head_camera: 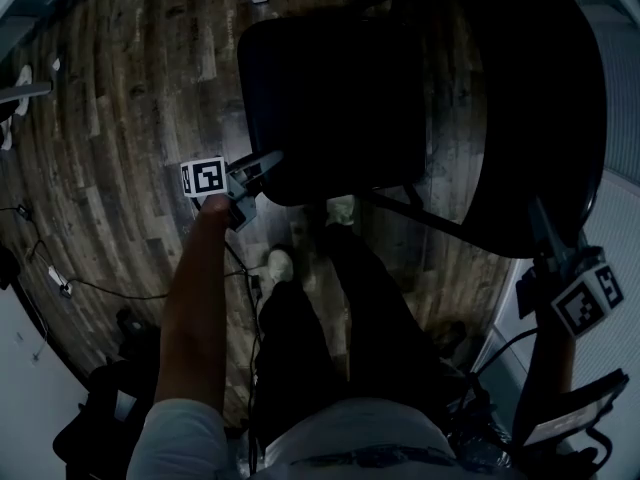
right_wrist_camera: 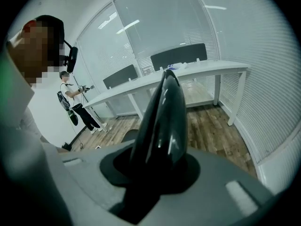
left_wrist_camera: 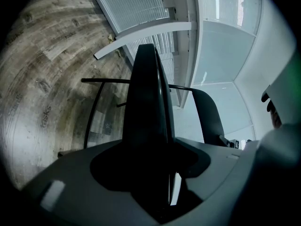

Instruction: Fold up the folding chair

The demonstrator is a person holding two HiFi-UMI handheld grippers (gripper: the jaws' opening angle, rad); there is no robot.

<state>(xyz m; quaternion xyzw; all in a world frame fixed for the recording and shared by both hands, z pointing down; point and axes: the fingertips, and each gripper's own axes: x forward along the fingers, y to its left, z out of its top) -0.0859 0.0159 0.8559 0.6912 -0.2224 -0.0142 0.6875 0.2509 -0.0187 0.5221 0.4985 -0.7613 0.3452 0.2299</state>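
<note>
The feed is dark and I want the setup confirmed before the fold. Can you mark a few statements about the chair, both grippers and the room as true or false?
1. The seat stands between the left gripper's jaws. True.
2. The right gripper is at the backrest. True.
3. Seat and backrest are already folded flat together. False: they stand apart at an angle.
4. Carpet lies under the seat. False: the floor is wood planks.
5. Nobody else is in the room. False: a second person stands in the background near a long table.
</note>
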